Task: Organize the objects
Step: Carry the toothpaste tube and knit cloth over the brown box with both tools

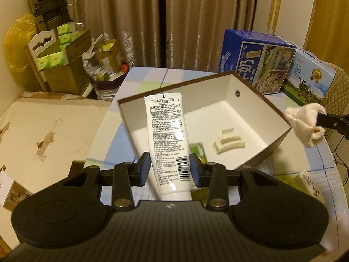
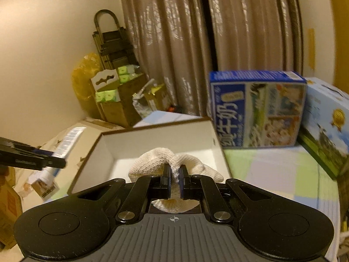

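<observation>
**Two claws holding things by the open box**

The table (image 1: 294, 172) is wearing a checked cloth, with brown curtains (image 1: 135, 21) hanging behind. Two milk cartons (image 2: 257, 109) are showing Chinese writing. The left claw (image 1: 170, 168) is pinching a white tube (image 1: 168, 135) with tiny print above the box (image 1: 250, 100). The right claw (image 2: 174, 182) is squeezing a white cloth (image 2: 157, 159) by the box's near edge.

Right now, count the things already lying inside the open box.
2 that show: a cream hair clip on the floor of the box, and a small green packet beside it, partly behind the white tube in the left gripper. More may be hidden.
</observation>
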Demonstrator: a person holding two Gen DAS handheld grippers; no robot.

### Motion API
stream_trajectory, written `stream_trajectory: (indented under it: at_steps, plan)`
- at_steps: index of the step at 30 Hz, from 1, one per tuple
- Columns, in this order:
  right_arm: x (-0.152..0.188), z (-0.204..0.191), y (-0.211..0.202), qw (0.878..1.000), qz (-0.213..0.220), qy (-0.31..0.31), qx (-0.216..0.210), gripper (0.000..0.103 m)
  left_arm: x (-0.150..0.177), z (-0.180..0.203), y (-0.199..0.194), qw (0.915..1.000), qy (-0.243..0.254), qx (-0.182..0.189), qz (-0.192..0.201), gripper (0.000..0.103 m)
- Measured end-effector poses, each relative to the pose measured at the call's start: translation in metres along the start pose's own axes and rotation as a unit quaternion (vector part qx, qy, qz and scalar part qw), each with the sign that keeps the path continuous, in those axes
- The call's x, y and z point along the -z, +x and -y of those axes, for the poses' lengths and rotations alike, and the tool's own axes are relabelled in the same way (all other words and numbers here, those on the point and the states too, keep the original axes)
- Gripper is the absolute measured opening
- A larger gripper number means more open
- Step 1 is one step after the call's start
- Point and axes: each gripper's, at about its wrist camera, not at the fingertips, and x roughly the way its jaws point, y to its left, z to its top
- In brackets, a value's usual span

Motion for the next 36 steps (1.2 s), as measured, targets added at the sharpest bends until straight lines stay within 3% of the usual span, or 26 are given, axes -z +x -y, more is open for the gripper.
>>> stream_trajectory:
  at_steps: [8,19,36]
  plan:
    - [-0.02,-0.012,0.059,1.0,-0.011,-0.018,-0.014,0.004,-0.031,0.01,0.05,0.9997,0.006,0.014,-0.019,0.034]
    - [-0.033,0.005,0.136,0.999,-0.053,0.0,0.0,0.004,-0.063,0.016,0.137,0.9971,0.018,0.026,-0.069,0.034]
    - [-0.029,0.035,0.197,0.994,-0.106,0.011,0.023,0.004,-0.072,0.044,0.234,0.9873,0.078,0.04,-0.132,0.034]
